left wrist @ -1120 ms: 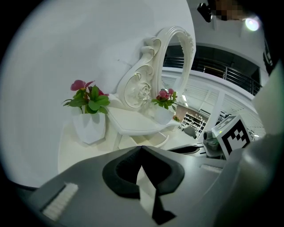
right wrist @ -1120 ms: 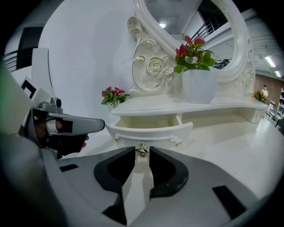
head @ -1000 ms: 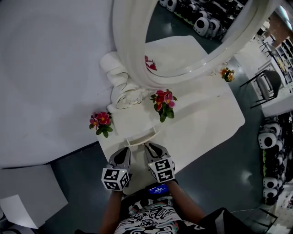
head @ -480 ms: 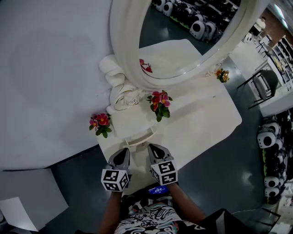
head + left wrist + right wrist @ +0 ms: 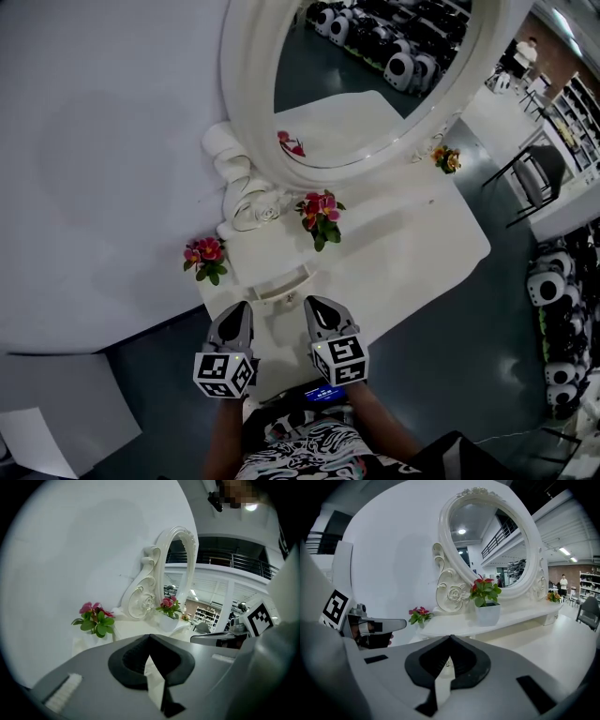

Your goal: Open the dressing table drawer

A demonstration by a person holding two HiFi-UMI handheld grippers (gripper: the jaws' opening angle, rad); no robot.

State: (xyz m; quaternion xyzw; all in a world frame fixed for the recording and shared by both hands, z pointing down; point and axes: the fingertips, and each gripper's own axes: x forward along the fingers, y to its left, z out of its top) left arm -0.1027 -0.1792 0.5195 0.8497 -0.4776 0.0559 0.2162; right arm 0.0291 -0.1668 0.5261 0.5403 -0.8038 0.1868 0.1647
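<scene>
The white dressing table (image 5: 412, 253) carries an oval mirror (image 5: 356, 84) on a raised shelf. A small drawer (image 5: 281, 285) with a curved front shows at the shelf's near edge, between two flower pots. My left gripper (image 5: 236, 309) and right gripper (image 5: 313, 304) hover side by side just in front of the drawer, touching nothing. The jaws of both are shut and empty. In the left gripper view the left gripper (image 5: 149, 636) points at the mirror's scrolled foot. In the right gripper view the right gripper (image 5: 450, 636) points at the shelf's underside.
A pink flower pot (image 5: 204, 255) stands at the shelf's left end, a red one (image 5: 319, 216) in the middle and a small one (image 5: 444, 158) far right. A grey wall (image 5: 103, 141) lies to the left. White robots (image 5: 553, 291) line the floor on the right.
Both grippers have risen toward the camera and drawn back slightly from the drawer front. The left one has drifted left, so the pair stands wider apart.
</scene>
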